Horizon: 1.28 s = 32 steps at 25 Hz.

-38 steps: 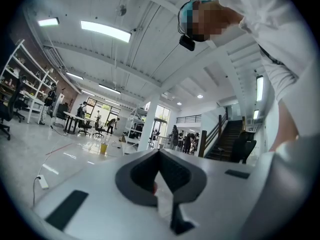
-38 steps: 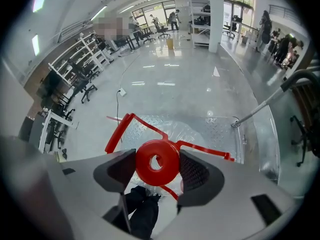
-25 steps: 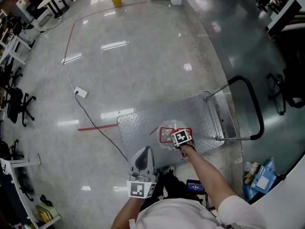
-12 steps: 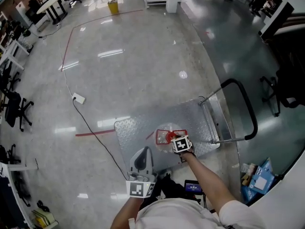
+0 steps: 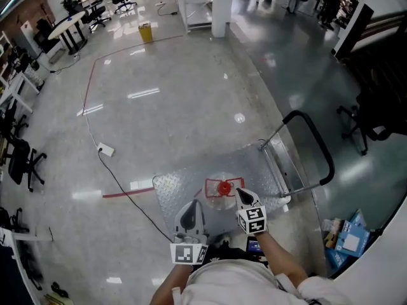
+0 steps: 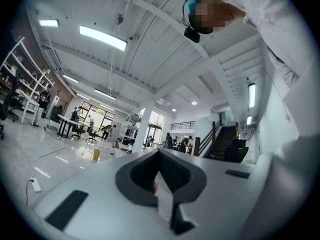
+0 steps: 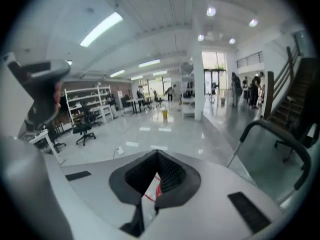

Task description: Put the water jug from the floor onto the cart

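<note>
The clear water jug (image 5: 222, 192), with a red cap and red handle, stands upright on the cart's metal deck (image 5: 175, 182), near its front edge. My right gripper (image 5: 240, 194) hovers just right of the jug and above it, shut with nothing in it. In the right gripper view its jaws (image 7: 152, 184) are closed, with a sliver of the jug's red and white showing below them. My left gripper (image 5: 191, 203) hangs at the deck's near edge, left of the jug, shut and empty. In the left gripper view its tip (image 6: 160, 181) points level across the hall.
The cart's black push handle (image 5: 313, 146) rises on the right (image 7: 272, 134). A black cable runs from a white power strip (image 5: 105, 149) toward the cart, beside a red tape line (image 5: 117, 194). Blue boxes (image 5: 346, 237) lie at the right; office chairs (image 5: 19, 151) stand at the left.
My right gripper has come off the jug's top, risen and drawn back toward me with its jaws closed. The jug stays on the cart. The left gripper rose slightly.
</note>
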Each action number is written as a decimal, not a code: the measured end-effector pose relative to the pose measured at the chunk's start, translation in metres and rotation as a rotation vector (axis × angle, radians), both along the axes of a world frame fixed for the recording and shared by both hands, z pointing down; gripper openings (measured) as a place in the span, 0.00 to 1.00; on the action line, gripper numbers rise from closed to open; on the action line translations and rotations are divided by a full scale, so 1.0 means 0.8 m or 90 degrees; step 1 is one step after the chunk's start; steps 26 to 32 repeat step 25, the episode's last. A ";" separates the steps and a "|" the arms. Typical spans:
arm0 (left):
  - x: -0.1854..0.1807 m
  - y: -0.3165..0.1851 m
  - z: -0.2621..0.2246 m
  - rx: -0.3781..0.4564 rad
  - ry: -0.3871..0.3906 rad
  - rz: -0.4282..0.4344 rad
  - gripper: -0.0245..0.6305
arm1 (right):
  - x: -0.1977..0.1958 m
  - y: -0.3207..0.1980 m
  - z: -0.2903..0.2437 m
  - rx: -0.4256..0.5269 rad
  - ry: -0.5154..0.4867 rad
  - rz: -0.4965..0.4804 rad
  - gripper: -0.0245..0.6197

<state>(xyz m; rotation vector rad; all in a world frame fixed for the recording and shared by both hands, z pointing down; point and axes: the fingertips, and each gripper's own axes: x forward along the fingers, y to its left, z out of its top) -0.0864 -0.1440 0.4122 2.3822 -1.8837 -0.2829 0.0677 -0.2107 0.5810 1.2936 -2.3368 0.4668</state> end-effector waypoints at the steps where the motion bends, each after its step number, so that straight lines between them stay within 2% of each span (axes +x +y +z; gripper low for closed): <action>1: 0.002 0.005 -0.004 0.003 0.000 0.003 0.04 | 0.004 0.012 -0.032 0.057 -0.020 0.006 0.05; 3: 0.007 0.014 -0.012 0.011 -0.004 0.012 0.04 | 0.009 0.040 -0.086 0.142 -0.051 0.013 0.05; 5: 0.011 0.020 -0.017 0.019 -0.006 0.020 0.04 | 0.013 0.065 -0.116 0.187 -0.073 0.016 0.05; 12: 0.018 0.029 -0.028 0.034 -0.011 0.035 0.04 | 0.025 0.094 -0.156 0.257 -0.124 0.042 0.05; 17: 0.025 0.036 -0.026 0.034 -0.013 0.041 0.04 | 0.030 0.096 -0.169 0.277 -0.128 0.047 0.05; 32: 0.031 0.040 -0.027 0.036 -0.014 0.043 0.04 | 0.037 0.099 -0.173 0.281 -0.119 0.044 0.05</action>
